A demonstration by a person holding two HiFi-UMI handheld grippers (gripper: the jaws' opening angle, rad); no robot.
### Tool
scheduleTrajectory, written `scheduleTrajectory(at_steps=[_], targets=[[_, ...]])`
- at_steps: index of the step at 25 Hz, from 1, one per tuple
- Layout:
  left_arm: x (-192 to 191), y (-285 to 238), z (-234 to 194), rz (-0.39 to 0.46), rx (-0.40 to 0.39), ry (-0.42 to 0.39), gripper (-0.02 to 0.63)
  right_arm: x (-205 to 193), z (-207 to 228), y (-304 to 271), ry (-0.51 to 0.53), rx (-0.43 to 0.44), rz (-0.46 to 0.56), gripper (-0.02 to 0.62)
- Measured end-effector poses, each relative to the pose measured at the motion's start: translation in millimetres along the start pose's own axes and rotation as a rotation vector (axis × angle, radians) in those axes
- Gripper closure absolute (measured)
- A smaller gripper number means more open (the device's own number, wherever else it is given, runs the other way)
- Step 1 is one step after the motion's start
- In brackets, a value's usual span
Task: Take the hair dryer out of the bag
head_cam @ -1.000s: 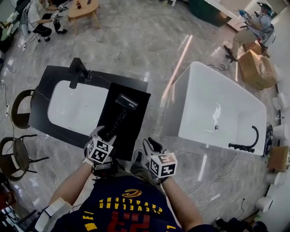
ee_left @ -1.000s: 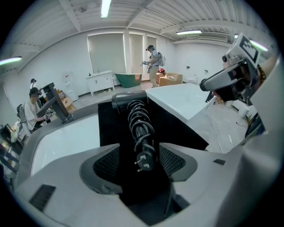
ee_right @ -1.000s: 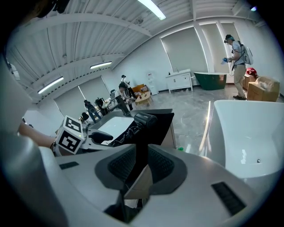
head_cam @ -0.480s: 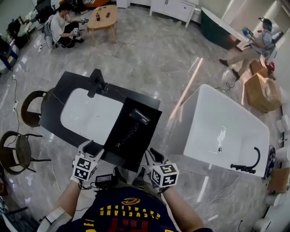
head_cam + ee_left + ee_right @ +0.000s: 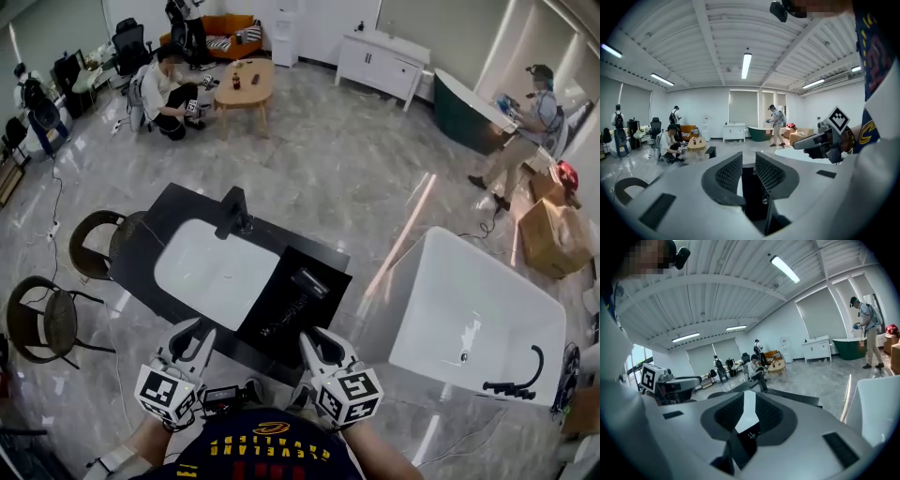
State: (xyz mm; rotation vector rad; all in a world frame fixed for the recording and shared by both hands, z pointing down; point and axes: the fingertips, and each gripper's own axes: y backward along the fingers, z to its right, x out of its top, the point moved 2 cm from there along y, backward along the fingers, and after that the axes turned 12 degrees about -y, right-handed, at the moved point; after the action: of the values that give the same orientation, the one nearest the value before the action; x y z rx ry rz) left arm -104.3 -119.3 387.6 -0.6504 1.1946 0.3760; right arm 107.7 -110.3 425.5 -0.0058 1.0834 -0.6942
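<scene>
Black tabletop [image 5: 183,208] stands on grey marble floor [image 5: 347,178]. White sink [image 5: 217,274] is set into it, with a black faucet [image 5: 232,212] at the far rim. Black bag [image 5: 284,286] lies flat on the tabletop's right end, just beside the sink. Also on the floor: white tub [image 5: 478,314] to the right, two round chairs [image 5: 45,321] to the left.

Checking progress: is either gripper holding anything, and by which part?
Nothing. The left gripper has just been closing its jaws with nothing between them; the right gripper is open, empty.
</scene>
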Motion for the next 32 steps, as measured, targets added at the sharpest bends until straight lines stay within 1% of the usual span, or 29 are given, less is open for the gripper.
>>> scheduleTrajectory(at_steps=[3,7,8,9,10,11,14,17,19,22,27,32], targets=[[27.1,5.1,24.2,0.056,-0.030,0.010,0.546,21.6,-21.1,9.0,0.003,0.045,0.054,0.514],[43.2,6.3,47.8,0.111,-0.075,0.055,0.601,40.9,-42.1,21.7,0.011,0.081,0.124,0.515],[45.0,5.1,50.6,0.119,-0.083,0.065,0.601,45.4,-44.9,24.1,0.019,0.081,0.144,0.531],[45.0,4.3,52.9,0.125,-0.092,0.073,0.603,48.9,-47.3,26.4,0.026,0.079,0.163,0.568],[43.1,4.2,55.2,0.128,-0.101,0.080,0.603,50.8,-50.1,28.1,0.030,0.079,0.178,0.586],[40.4,4.6,57.2,0.127,-0.112,0.089,0.603,50.5,-52.8,29.0,0.029,0.082,0.186,0.586],[33.3,5.1,64.7,0.118,-0.141,0.127,0.603,41.0,-57.0,28.2,0.019,0.098,0.178,0.586],[33.8,1.7,75.7,0.102,-0.182,0.117,0.603,32.7,-58.6,25.6,0.043,0.109,0.148,0.586],[36.6,-1.5,81.6,0.107,-0.204,0.102,0.603,31.3,-61.6,24.8,0.067,0.124,0.141,0.586],[41.5,-3.2,82.2,0.116,-0.206,0.082,0.603,34.7,-66.4,25.0,0.094,0.137,0.149,0.586],[39.8,-4.2,82.4,0.119,-0.205,0.077,0.603,40.8,-69.9,25.6,0.116,0.144,0.171,0.586],[34.2,-5.5,81.0,0.113,-0.201,0.083,0.603,39.8,-69.3,24.7,0.117,0.147,0.181,0.586]])
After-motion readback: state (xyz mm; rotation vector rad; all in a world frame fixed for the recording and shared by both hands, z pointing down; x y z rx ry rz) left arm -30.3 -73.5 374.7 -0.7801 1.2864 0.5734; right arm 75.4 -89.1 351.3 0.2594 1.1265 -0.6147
